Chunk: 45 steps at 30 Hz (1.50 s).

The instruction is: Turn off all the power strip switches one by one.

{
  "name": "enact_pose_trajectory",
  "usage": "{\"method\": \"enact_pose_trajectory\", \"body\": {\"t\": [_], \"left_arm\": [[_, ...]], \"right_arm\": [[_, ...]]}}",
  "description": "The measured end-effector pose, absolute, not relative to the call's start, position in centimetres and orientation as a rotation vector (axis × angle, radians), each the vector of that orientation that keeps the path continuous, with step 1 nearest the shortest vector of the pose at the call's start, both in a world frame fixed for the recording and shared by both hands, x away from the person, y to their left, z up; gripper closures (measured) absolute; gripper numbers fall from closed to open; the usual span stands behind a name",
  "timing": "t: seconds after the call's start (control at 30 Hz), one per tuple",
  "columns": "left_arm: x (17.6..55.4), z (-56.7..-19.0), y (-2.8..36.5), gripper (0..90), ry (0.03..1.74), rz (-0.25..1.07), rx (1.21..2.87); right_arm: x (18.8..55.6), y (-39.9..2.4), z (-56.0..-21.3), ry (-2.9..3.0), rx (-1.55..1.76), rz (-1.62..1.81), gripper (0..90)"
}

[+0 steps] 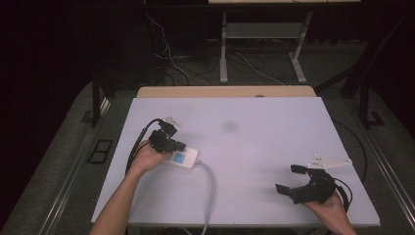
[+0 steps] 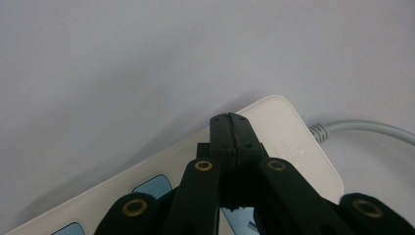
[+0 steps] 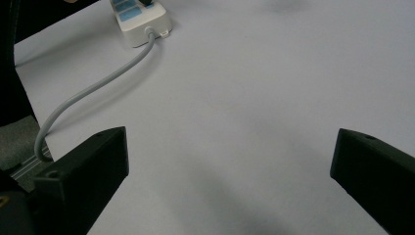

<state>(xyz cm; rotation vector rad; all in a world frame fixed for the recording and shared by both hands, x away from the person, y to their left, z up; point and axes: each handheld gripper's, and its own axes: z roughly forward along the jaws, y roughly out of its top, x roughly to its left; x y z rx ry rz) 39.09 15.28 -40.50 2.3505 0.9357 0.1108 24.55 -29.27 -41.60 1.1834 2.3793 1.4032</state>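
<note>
Left gripper (image 1: pixel 172 143) over the power strip (image 1: pixel 185 157), jaws pressed together with nothing pinched, tips (image 2: pixel 230 128) down on or just above the strip's top near its cord end; contact hard to confirm. Right gripper (image 1: pixel 292 179) parked at 4 o'clock on the table (image 1: pixel 254 132), jaws spread wide, nothing between them, well apart from the strip.

Strip lying flat at about 9 o'clock from table centre, partly under the left hand (image 1: pixel 147 159). Long axis running roughly from 10 o'clock to 4 o'clock in the high view, cord end toward 4 o'clock. Cord (image 1: pixel 211 191) leaving that end, curving down to 6 o'clock and off the near edge. Blue switches (image 3: pixel 128 6) in a row along the top, one (image 2: pixel 152 186) just beside the closed jaws in the left gripper view.

Likely step: pressing a switch with the closed tips.

Possible trouble from here:
- Tips sitting past the blue switch, on bare white housing; a push there would toggle nothing.
- An off-centre push near the cord end could tip or slide the light strip across the smooth table, since nothing steadies it; right gripper too far off to brace.
- Cord hanging over the near edge could drag the strip toward 6 o'clock if snagged by a forearm.
- Narrow closed tips could slip off a rocker's sloped face.
</note>
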Motion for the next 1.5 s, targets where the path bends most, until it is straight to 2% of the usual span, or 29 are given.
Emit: {"method": "enact_pose_trajectory", "body": {"t": [0.27, 0.43, 0.6, 1.23, 1.5], "left_arm": [[39.2, -40.6, 15.4, 89.1, 0.937, 0.093, 2.346], [39.6, -40.5, 15.5, 89.3, 1.007, 0.031, 2.330], [39.5, -40.3, 14.4, 89.4, 0.983, 0.115, 2.393], [39.1, -40.2, 14.2, 89.4, 0.949, 0.149, 2.420], [39.0, -40.0, 14.5, 89.3, 0.967, 0.150, 2.363]], "right_arm": [[24.6, -29.3, -41.7, 2.389, 1.196, 1.362, 0.7], [24.6, -29.3, -41.7, 2.387, 1.197, 1.361, 0.7], [24.6, -29.3, -41.6, 2.384, 1.195, 1.360, 0.7], [24.6, -29.8, -41.5, 2.359, 1.208, 1.369, 0.7], [24.6, -29.9, -41.4, 2.353, 1.212, 1.371, 0.7]]}}
